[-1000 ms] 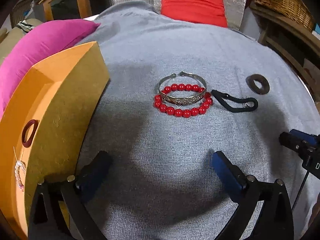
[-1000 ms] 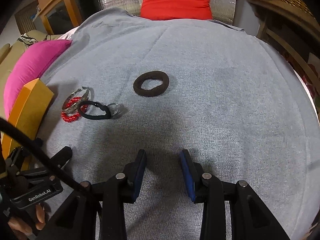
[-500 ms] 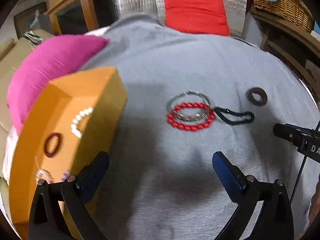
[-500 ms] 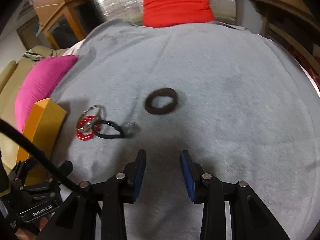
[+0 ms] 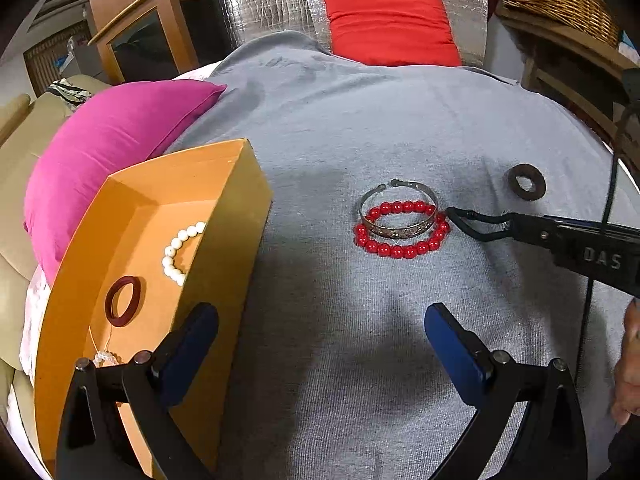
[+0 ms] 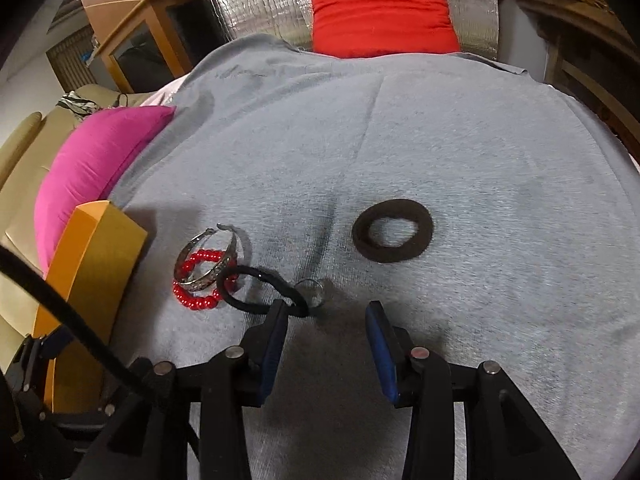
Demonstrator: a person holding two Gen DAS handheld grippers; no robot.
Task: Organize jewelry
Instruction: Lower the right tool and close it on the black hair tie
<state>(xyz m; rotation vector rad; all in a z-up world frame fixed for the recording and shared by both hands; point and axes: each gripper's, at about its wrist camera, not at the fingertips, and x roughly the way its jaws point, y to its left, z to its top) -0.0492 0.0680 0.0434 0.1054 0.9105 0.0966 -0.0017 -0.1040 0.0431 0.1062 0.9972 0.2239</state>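
Right gripper (image 6: 326,312) part-open, jaws just widened, empty, beside black hair tie (image 6: 256,290). Left gripper (image 5: 320,320) wide, empty, by orange box (image 5: 240,216). Red bead bracelet (image 5: 402,246) under silver bangle (image 5: 398,216), mid grey blanket (image 5: 360,128).

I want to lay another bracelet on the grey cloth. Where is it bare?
Bare: cloth beyond and right of the brown hair tie, toward the red cushion. Crowded: beside the orange box, where silver bangle, red bead bracelet and black hair tie overlap.
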